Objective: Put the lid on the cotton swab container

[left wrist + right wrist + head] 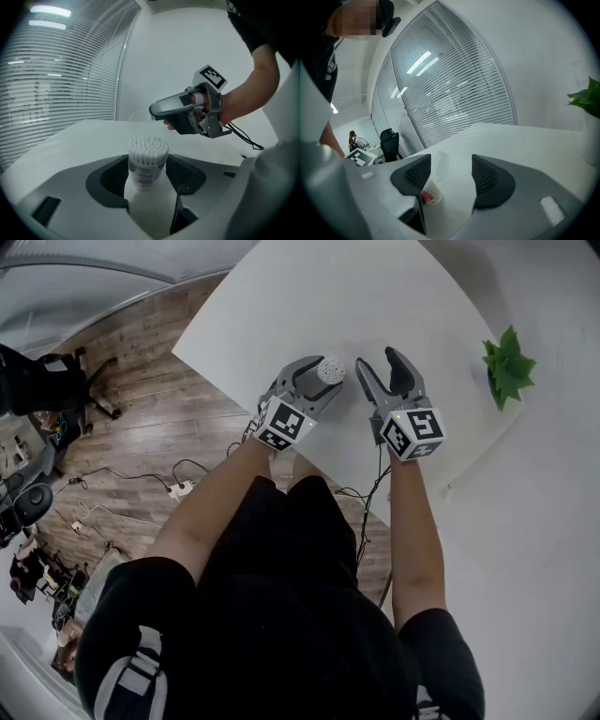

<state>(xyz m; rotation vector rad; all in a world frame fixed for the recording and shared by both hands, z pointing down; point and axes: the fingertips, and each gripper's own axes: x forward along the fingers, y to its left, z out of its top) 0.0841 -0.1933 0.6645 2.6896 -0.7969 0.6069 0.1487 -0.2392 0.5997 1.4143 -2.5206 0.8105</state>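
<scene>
Cotton swab container (147,160) stands upright on the white table (281,306), lidless, swab heads showing. My left gripper (322,378) is closed on it, pads against both sides of the tub, low down. Right gripper (378,363) is open and empty, jaws well apart, just beside the container on its right. Lid (440,165) is clear and hard to read. I see a faint see-through cap shape on the table ahead of the right jaws, between them in line of sight but not touched. I can't tell if it lies flat or on edge. Step in hand, as I judge it: pick up the lid with the right gripper while the left steadies the tub. To do it well I'd hold the left grip firm without squeezing, since the thin plastic tub likely flexes and an oval mouth won't take a lid. I'd bring the right jaws in low and level round the cap's rim, centre it before closing, and close gently, as slick clear plastic can squirt out. Potted plant (507,367) is well apart at the table's far right, no obstacle.
</scene>
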